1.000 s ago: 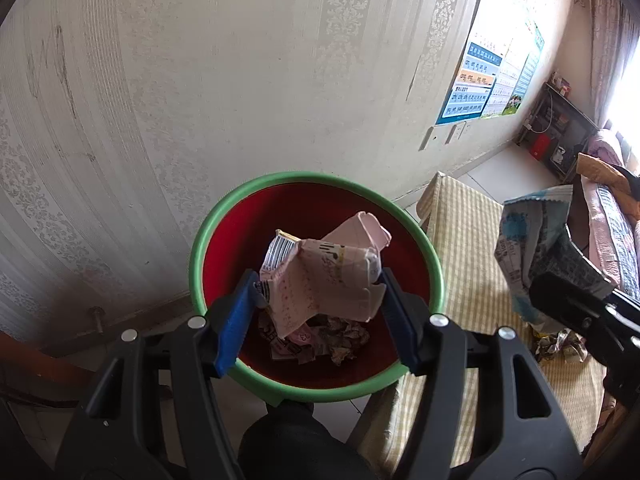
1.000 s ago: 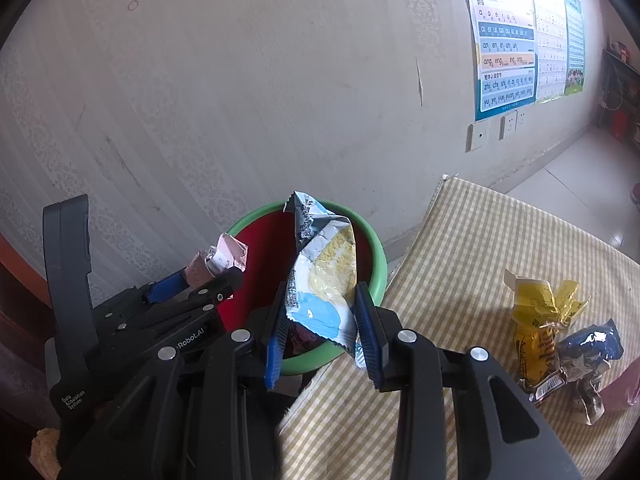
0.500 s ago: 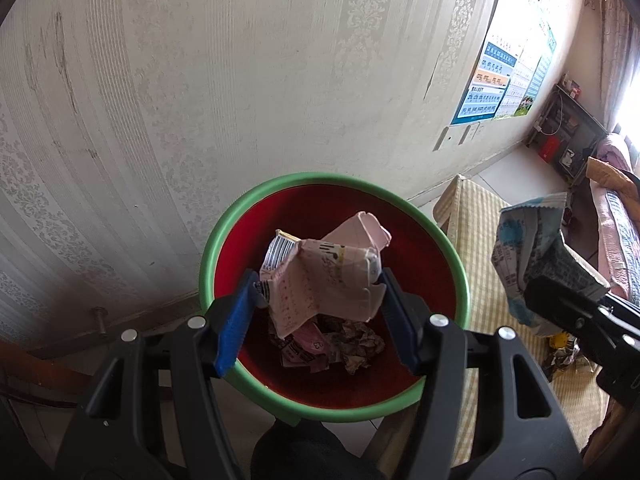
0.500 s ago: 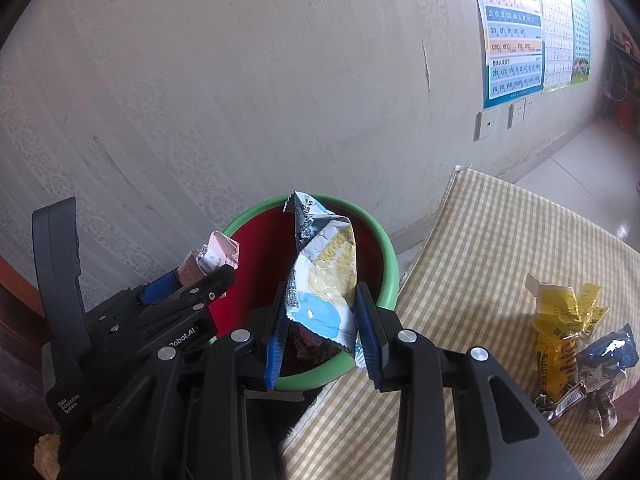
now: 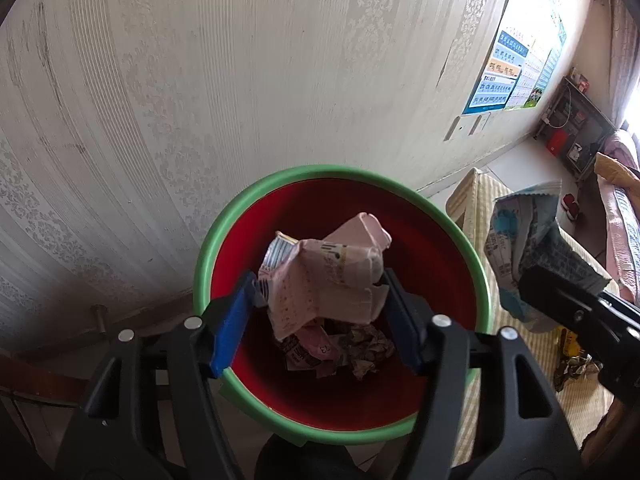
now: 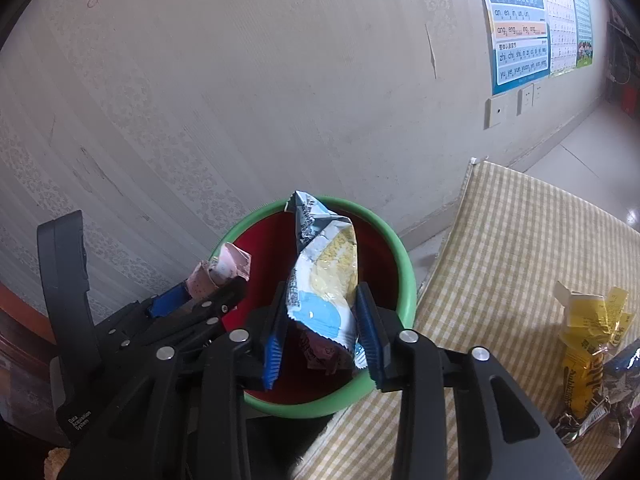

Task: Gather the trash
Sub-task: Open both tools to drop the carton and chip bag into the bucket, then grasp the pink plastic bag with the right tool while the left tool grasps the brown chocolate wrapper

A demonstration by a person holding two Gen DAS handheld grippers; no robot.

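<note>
The left claw (image 5: 320, 312), pinching a crumpled pink carton (image 5: 324, 276), has been brought nearer the red green-rimmed plastic bin (image 5: 340, 436). The right claw (image 6: 322, 338) pinches a blue-white snack wrapper (image 6: 324, 280) over the rim. Release is judged imminent.

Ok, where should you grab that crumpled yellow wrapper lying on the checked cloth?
Probably round the pinched middle of the crumpled yellow plastic wrapper, coming down from above. It lies long on the yellow checked tablecloth, its narrow waist should fit between a hand-held gripper's fingers, and other wrappers crowd its right side.
</note>
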